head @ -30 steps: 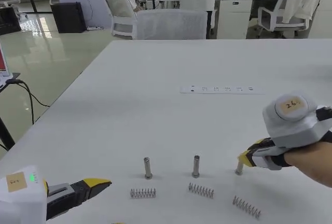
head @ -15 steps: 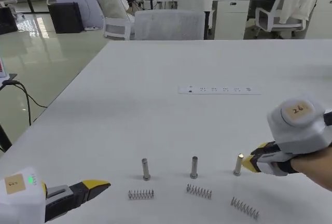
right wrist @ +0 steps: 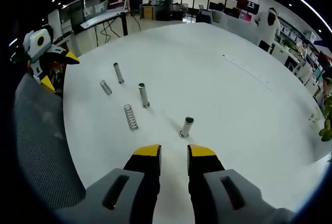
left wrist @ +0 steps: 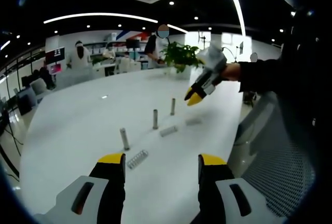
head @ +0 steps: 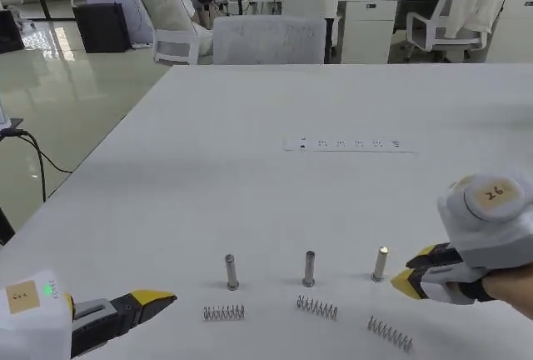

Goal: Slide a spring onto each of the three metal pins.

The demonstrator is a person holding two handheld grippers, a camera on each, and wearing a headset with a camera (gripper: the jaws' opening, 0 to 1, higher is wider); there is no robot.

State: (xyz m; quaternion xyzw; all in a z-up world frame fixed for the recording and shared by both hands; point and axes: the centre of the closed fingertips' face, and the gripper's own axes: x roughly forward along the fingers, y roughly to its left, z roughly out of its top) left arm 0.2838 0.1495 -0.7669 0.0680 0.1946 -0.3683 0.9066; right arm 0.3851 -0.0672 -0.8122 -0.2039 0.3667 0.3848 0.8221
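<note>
Three metal pins stand upright in a row on the white table: the left pin, the middle pin and the right pin. In front of each lies a loose spring: left spring, middle spring, right spring. My right gripper hovers just right of the right pin, open and holding nothing; its own view has that pin just ahead of the jaws. My left gripper waits left of the left spring, jaws wide open and empty.
A white power strip lies flat farther back on the table. The table's near edge runs close behind both grippers. Office chairs, desks and people stand beyond the far edge.
My right gripper has drawn back to the right, away from the right pin, which now stands free with its top showing. The left gripper has barely moved.
</note>
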